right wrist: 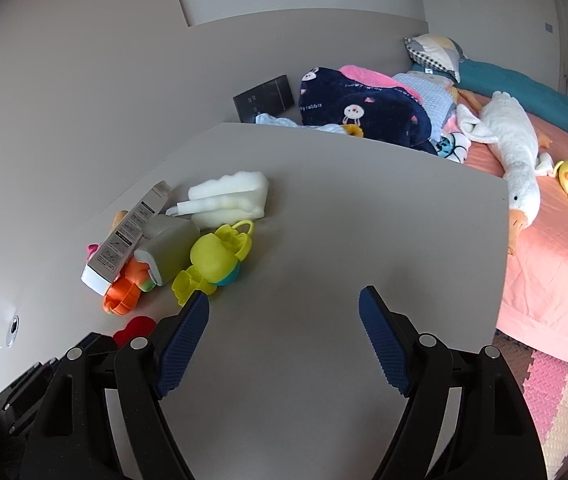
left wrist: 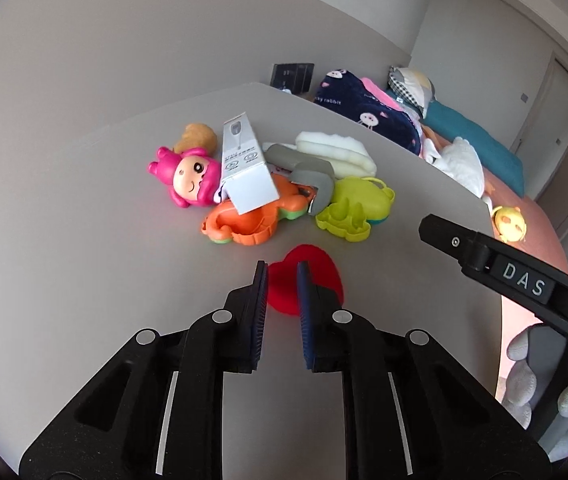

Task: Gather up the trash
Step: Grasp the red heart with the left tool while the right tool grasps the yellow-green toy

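Two grippers work over a grey table (right wrist: 324,240). Left gripper (left wrist: 281,280) has its jaws narrowed on a red heart (left wrist: 316,276) lying flat on the table. Right gripper (right wrist: 284,312) stands wide, nothing between its pads. Beyond the heart lies a pile: white box (left wrist: 243,168) atop an orange toy (left wrist: 243,224), pink doll (left wrist: 191,178), green toy (left wrist: 350,210), foam (left wrist: 340,152). No container shows.

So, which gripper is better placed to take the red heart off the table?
Left. The left gripper straddles the red heart, jaws closed on it; the right gripper hangs open over bare table beside it.
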